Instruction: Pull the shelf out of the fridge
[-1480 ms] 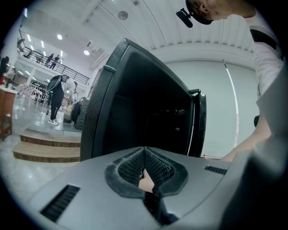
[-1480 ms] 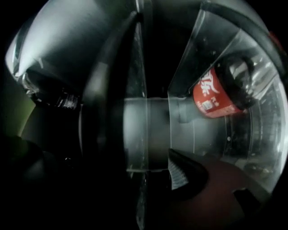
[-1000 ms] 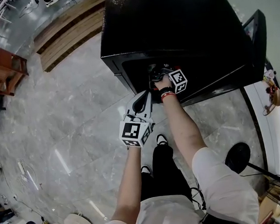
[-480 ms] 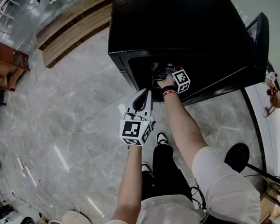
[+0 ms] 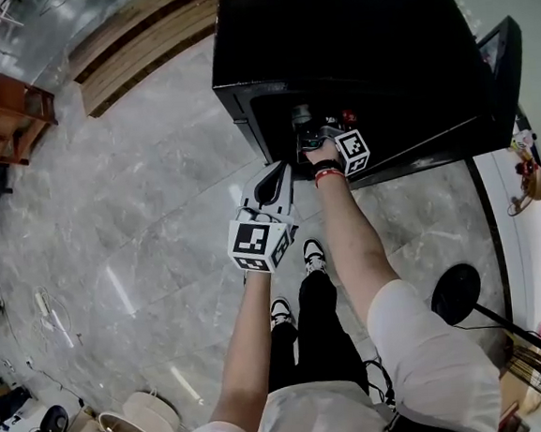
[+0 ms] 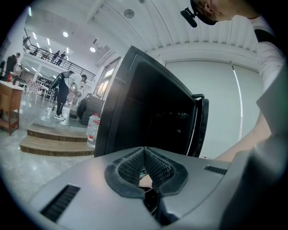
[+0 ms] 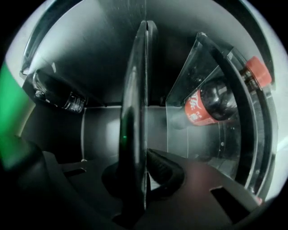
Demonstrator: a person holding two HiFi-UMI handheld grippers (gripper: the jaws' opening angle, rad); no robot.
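Inside the fridge, the glass shelf was clamped at its near edge by the right tool. It looked stiff, slippery and breakable, best gripped squarely on that rim. The left tool hung closed and empty.

A grey marble floor spreads wide, with pale wooden steps and a brown wooden table at its far edge. A round black stand base rests on it. A big water jug stands beside the steps — and a red-capped cola bottle sits behind clear plastic.
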